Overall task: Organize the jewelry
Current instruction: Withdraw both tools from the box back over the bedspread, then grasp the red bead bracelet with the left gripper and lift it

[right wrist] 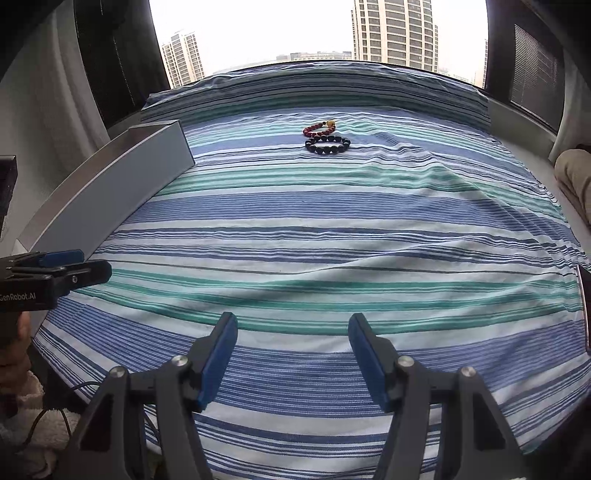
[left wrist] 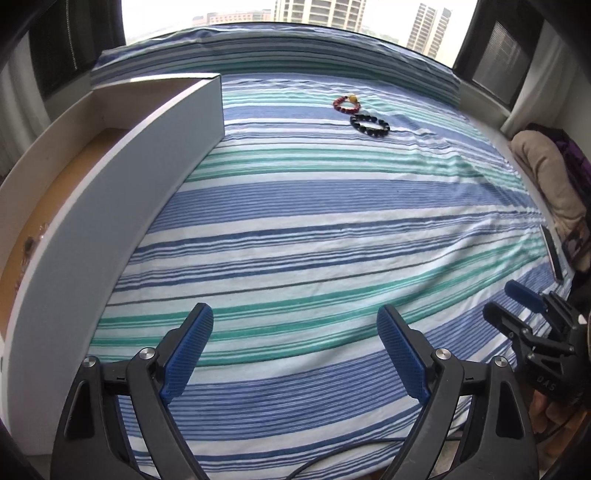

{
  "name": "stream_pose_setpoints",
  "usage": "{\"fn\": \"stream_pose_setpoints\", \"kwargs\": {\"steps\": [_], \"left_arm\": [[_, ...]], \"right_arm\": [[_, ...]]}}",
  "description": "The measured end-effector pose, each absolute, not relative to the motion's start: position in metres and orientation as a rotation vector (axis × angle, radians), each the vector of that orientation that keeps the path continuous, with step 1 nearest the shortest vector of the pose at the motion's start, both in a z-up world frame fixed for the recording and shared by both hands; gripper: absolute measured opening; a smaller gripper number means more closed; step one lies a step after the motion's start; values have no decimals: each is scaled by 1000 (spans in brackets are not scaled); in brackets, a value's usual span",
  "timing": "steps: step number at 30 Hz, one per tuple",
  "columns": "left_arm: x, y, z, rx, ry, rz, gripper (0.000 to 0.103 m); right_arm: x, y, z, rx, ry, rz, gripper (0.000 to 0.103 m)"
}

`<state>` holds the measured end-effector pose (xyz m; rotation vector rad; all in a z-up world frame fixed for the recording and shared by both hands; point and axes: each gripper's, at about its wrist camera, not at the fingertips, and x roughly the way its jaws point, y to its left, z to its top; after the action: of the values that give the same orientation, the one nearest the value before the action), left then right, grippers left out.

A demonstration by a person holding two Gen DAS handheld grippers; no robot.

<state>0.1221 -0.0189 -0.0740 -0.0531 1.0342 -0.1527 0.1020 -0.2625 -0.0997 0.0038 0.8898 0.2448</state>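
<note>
Both my tongs hover over the striped bed sheet (left wrist: 314, 229), empty. My left tongs (left wrist: 295, 325) stand wide apart; my right tongs (right wrist: 291, 328) are apart too, a little narrower. Far ahead on the sheet lie two bead bracelets, the red one (right wrist: 319, 129) touching the black one (right wrist: 327, 144) in front of it. An open box (left wrist: 122, 177) with grey walls sits on the bed's left edge, well apart from the bracelets. Beyond the bed, a window shows tall buildings (right wrist: 393, 29).
</note>
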Motion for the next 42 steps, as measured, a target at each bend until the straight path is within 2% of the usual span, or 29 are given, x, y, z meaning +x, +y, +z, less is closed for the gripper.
{"fn": "stream_pose_setpoints", "kwargs": {"steps": [7, 11, 15, 16, 18, 19, 21, 24, 32, 37, 38, 42], "left_arm": [[218, -43, -30, -91, 956, -235, 91], [293, -88, -12, 5, 895, -290, 91], [379, -139, -14, 41, 942, -396, 89], [402, -151, -20, 38, 985, -421, 87], [442, -172, -36, 33, 1059, -428, 68], [459, -180, -47, 29, 1098, -420, 65], [487, -190, -67, 0, 1158, -368, 49], [518, -190, -96, -61, 1228, -283, 38], [548, -181, -134, -209, 1290, -176, 36], [548, -187, -133, -198, 1245, -157, 35], [547, -187, -134, -182, 1235, -144, 14], [542, -180, -133, -189, 1201, -122, 14]], "right_arm": [[112, -284, -101, 42, 879, 226, 64], [120, -304, -104, 89, 879, 208, 64], [125, -325, -106, 135, 878, 194, 64], [126, -330, -106, 143, 877, 191, 64], [127, -340, -107, 158, 876, 184, 64], [128, -344, -109, 165, 878, 180, 64], [130, -353, -112, 180, 884, 171, 64], [134, -363, -117, 201, 893, 164, 64], [129, -372, -122, 240, 888, 190, 64], [129, -376, -128, 257, 897, 180, 64], [128, -377, -129, 259, 898, 175, 64], [125, -380, -131, 264, 899, 159, 64]]}}
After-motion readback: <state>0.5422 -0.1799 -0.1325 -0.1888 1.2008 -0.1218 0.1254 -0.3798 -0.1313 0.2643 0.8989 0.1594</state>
